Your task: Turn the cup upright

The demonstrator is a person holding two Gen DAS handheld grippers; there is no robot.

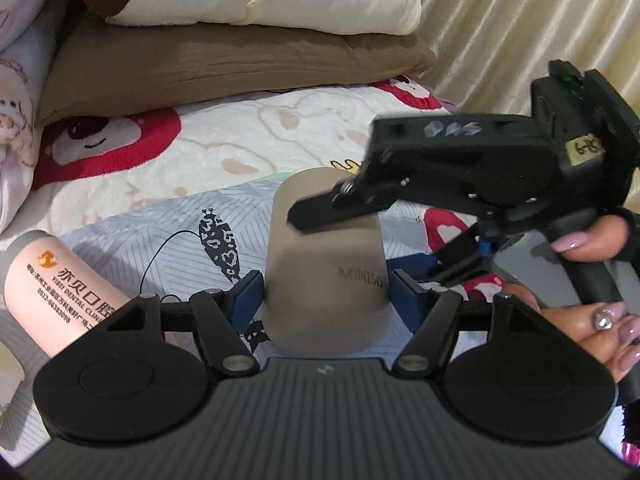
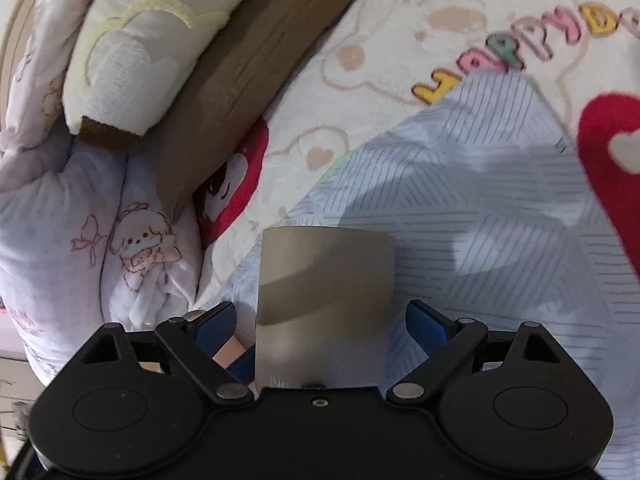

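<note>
Cup (image 1: 326, 268), inverted on the bed (image 1: 256, 136) at centre frame, sits between both grippers' jaws; left gripper (image 1: 326, 300) and right gripper (image 2: 322, 328) gape wide, gripping nothing, apparently bracketing it for turning.

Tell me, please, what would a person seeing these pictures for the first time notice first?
First the taupe MINISO cup, standing upside down on the striped cloth in the middle, between the open blue pads of the left gripper. The right gripper reaches in from the right, its finger against the cup's upper side. A pink dental clinic cup lies at the left.
</note>
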